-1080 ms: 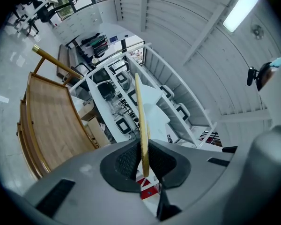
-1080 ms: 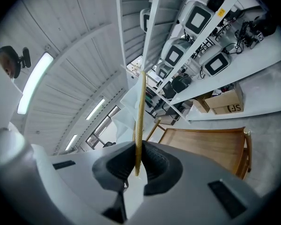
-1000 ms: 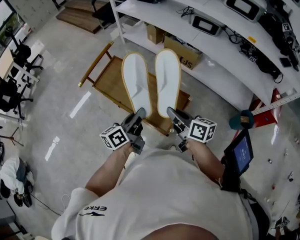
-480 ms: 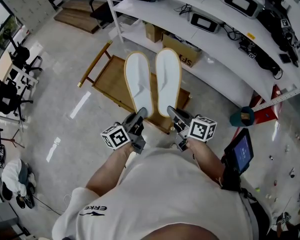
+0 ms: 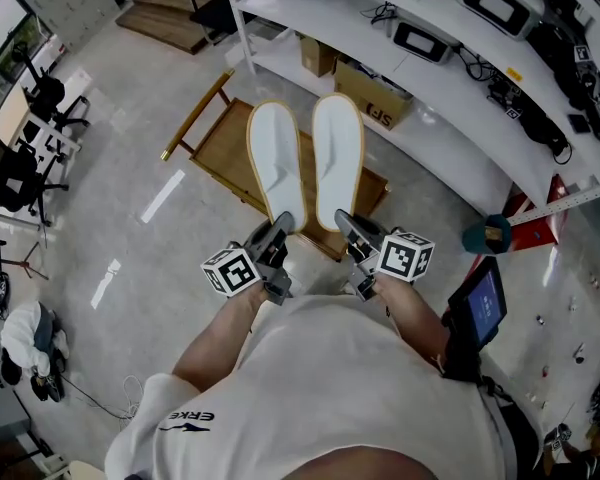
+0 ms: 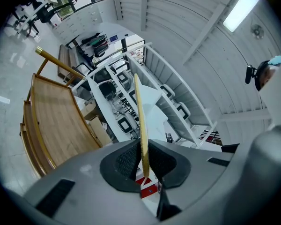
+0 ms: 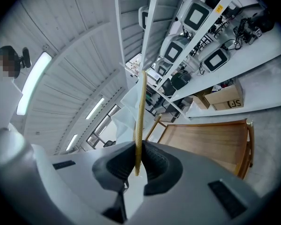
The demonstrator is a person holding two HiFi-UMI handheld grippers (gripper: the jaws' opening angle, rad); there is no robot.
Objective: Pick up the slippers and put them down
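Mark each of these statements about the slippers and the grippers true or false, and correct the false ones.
1. The left gripper is shut on the heel end of the left slipper. True.
2. The right gripper is open and empty. False: it is shut on the right slipper.
3. Both slippers lie on the floor. False: the grippers hold them in the air over the wooden frame.
4. A cardboard box stands under the white shelves. True.
5. The slippers are black. False: they are white with a tan edge.
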